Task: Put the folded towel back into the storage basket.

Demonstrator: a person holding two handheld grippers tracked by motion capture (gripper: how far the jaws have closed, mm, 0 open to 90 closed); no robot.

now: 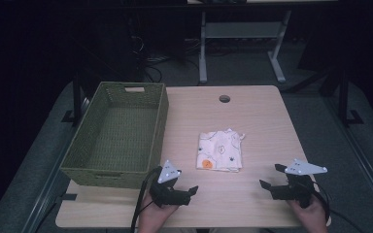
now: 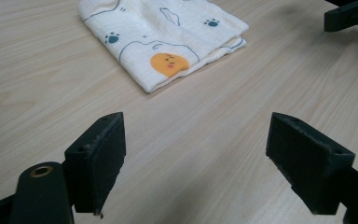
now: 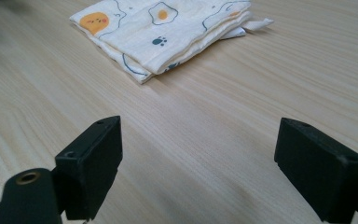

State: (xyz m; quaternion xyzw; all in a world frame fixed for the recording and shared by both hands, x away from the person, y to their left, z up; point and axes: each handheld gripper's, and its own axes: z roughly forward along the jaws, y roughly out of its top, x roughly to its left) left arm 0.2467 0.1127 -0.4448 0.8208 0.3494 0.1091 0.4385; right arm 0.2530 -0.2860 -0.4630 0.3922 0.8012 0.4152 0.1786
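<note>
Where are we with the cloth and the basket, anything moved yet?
Done: the cloth already lies folded on the table. In hand: nothing; left gripper and right gripper are open, short of it. Left: if it goes in the green basket, that looks empty.

basket (image 1: 116,133) left on table (image 1: 262,116), cloth (image 1: 220,151) right

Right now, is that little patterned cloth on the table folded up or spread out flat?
Folded. The cloth lies as a compact square on the table, and its stacked layers show along the near edge in both gripper views.
</note>
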